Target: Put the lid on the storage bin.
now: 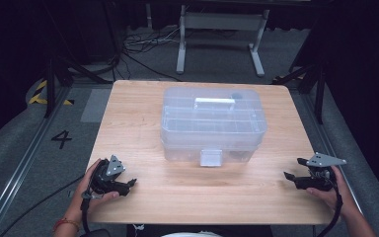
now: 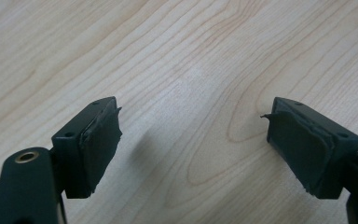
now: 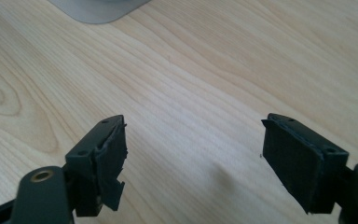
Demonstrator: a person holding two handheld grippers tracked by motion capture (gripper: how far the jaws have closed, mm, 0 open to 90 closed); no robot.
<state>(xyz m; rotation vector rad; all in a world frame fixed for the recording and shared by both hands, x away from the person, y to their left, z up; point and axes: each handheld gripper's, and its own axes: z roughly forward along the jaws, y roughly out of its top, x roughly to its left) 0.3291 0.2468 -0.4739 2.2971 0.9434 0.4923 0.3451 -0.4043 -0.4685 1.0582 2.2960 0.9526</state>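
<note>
Wood table [image 1: 143, 106], clear plastic box [image 1: 213, 123] at frame centre; left gripper [image 1: 131, 183] lower left & right gripper [image 1: 290, 169] lower right, both w/ jaws apart, nothing between

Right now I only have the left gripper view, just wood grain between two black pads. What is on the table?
Observer: A clear plastic box sits mid-table, lid on, white handle on top.
Operator: Is my left tool near it?
Observer: No, the left tool is at the near left edge, apart from the box.
Operator: And the other one?
Observer: The right tool is at the near right edge, open and empty.
</note>
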